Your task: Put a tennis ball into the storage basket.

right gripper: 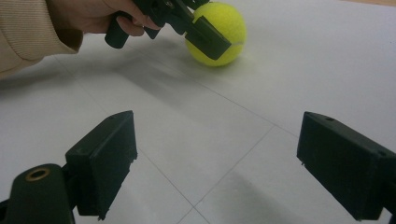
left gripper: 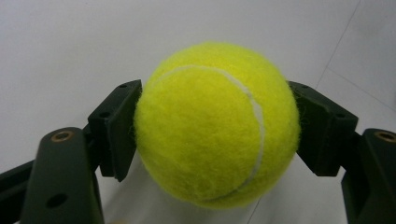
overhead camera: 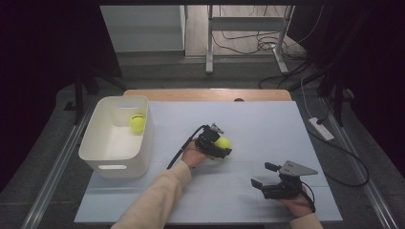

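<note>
Tennis ball [left gripper: 217,123]: fuzzy yellow-green, white curved seam. Sits on desk [overhead camera: 267,119], pinched between left gripper [overhead camera: 220,145] jaws. Right gripper [overhead camera: 264,175] jaws spread, well apart.

The worktop [overhead camera: 267,119] is covered by a pale bluish-white sheet with faint straight fold lines across it; a strip of bare wood [overhead camera: 205,94] shows along its far edge. The floor [overhead camera: 334,157] around it is dark grey and speckled, with metal rails [overhead camera: 52,167] running along both sides. Black curtains [overhead camera: 43,57] hang at left and right and leave those parts dim. Beyond the worktop stand the grey metal legs of a frame [overhead camera: 209,43] on a lighter floor, with a tangle of black cables [overhead camera: 267,45] beside them. A white power strip [overhead camera: 321,129] lies on the floor at right, its cable trailing away. The light is soft and even.
</note>
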A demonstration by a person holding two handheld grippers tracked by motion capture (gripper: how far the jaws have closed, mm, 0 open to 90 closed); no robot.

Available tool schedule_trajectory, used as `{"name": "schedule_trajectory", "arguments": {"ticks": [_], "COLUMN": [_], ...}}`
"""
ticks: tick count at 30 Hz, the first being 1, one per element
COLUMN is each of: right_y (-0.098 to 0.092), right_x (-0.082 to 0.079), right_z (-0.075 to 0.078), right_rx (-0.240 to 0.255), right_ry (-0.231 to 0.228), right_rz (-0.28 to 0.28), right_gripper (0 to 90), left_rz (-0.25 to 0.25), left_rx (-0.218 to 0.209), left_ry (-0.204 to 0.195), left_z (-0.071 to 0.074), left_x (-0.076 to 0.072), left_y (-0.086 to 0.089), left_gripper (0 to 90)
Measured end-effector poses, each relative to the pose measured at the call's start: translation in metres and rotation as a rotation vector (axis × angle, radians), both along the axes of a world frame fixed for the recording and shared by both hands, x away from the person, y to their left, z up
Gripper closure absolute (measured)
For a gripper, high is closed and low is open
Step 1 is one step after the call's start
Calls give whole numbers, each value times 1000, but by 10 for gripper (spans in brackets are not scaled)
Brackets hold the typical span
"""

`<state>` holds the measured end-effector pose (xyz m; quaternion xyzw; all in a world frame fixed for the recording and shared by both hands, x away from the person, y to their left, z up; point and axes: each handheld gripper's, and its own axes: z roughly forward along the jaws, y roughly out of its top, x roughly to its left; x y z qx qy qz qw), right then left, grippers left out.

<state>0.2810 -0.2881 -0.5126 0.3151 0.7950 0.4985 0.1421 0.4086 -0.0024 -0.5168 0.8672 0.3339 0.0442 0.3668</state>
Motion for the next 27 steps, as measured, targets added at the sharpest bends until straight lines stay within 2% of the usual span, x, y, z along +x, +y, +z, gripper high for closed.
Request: {"name": "schedule_trajectory", "arguments": {"ticks": [4,11,23,27], "right_y": [0,0,0,0], "right_x": [0,0,0,0], "right_z": [0,0,0,0], "right_rx": [-1,-1,-1,0], "right_ry": [0,0,0,-1], "right_rz": [1,0,1,0], "right_gripper": [121,121,121,121], "left_rz": [4,2,1,5], "left_rx": [1,-40,-54,-89], "left_ry": [-14,-36,-64,-57], "left_z": [2,12,27,33], "left_x": [-1,-6,-12,-14], "left_y": [0,2,10,14], "left_gripper": [263,265,265,265]}}
